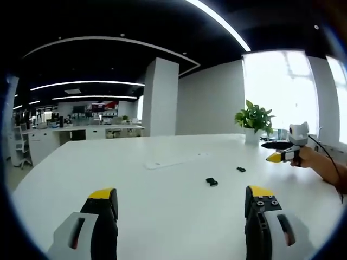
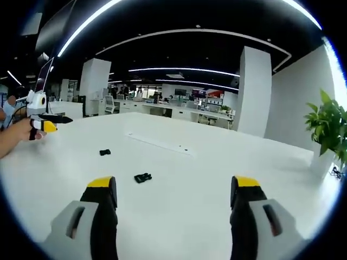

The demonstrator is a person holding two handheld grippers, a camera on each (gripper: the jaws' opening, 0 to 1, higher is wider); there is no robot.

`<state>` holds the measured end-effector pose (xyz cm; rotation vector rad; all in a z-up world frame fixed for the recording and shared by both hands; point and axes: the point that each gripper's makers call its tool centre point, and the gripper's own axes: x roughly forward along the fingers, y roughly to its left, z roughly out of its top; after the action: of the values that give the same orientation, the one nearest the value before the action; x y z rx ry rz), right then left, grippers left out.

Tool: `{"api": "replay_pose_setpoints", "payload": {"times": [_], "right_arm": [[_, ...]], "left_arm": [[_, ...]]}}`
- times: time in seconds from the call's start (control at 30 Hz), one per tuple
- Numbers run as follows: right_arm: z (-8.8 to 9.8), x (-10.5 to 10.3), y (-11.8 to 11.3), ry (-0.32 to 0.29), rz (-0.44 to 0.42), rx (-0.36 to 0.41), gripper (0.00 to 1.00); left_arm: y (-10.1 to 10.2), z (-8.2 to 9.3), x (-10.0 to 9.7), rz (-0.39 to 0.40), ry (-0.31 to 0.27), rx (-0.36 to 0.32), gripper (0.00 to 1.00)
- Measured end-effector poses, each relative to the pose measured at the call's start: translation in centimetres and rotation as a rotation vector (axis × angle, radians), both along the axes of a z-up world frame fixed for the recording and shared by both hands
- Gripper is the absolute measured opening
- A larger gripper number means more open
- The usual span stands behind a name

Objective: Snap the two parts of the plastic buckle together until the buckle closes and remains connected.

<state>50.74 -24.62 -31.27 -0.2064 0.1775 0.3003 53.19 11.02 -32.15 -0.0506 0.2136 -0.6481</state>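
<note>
Two small black plastic buckle parts [image 1: 211, 182] [image 1: 241, 169] lying apart, centre-right on white bench [image 1: 162, 216]; left gripper [image 1: 181, 203] fingers wide, empty; right gripper [image 2: 173, 192] fingers wide, empty.

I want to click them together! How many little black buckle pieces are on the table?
2. The larger buckle piece lies on the white table ahead of the left gripper; the smaller buckle piece lies apart, nearer the right gripper.
</note>
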Motion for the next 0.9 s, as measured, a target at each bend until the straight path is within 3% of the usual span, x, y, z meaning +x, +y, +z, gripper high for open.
{"api": "replay_pose_setpoints", "payload": {"times": [0.17,0.27,0.5,0.63,0.9], "right_arm": [[-0.5,0.0,-0.1,0.018,-0.003,-0.005,0.84],[-0.5,0.0,-0.1,0.018,-0.003,-0.006,0.82],[-1.5,0.2,0.1,0.05,0.009,-0.004,0.81],[-1.6,0.2,-0.1,0.056,0.003,-0.01,0.79],[-2.1,0.3,-0.2,0.075,-0.007,-0.014,0.76]], "left_arm": [[0.5,-0.2,0.1,0.028,-0.001,0.015,0.99],[0.8,-0.6,0.0,0.046,0.021,0.028,0.94],[0.2,-0.7,0.0,0.035,0.04,0.004,0.97],[-0.6,-1.5,-0.4,0.033,0.039,0.077,0.97],[-0.1,-1.7,-0.2,0.064,0.052,0.068,0.95]]}}
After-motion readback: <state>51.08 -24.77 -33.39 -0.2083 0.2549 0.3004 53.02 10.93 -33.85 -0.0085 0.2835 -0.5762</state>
